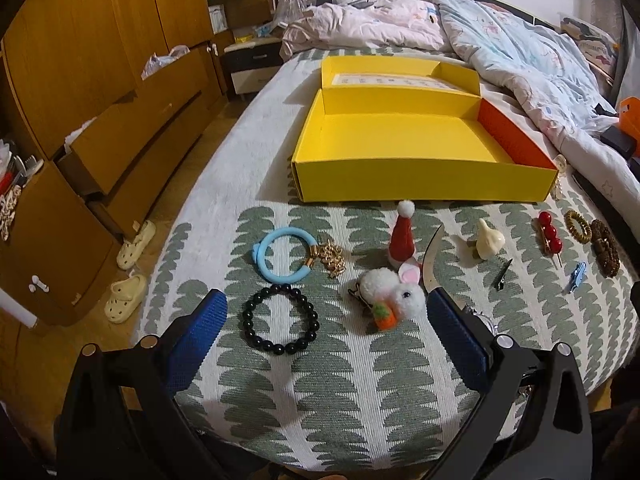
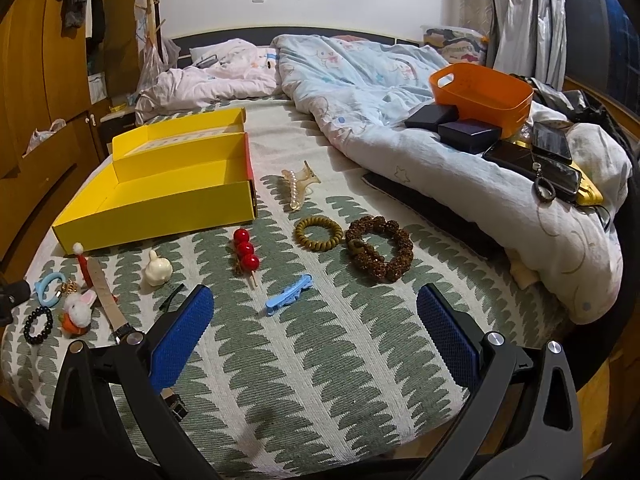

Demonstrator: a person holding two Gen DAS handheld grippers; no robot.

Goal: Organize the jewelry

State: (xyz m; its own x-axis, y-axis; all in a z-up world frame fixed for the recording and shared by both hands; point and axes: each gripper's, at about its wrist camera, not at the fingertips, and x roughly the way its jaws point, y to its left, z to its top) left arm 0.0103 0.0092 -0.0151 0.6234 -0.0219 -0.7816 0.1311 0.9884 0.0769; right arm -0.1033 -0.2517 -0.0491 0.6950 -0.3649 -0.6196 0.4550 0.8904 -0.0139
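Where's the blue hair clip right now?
The blue hair clip lies on the patterned bedspread, in the right wrist view just ahead of the open right claw, below the red bead pin.

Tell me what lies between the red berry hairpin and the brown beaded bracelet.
A coiled olive hair tie lies between the red berry hairpin and the brown beaded bracelet, clearest in the right wrist view.

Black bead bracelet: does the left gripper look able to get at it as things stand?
Probably yes. The left gripper is open, and the black bead bracelet lies flat between its fingers with nothing over it; the bunny clip sits close beside.
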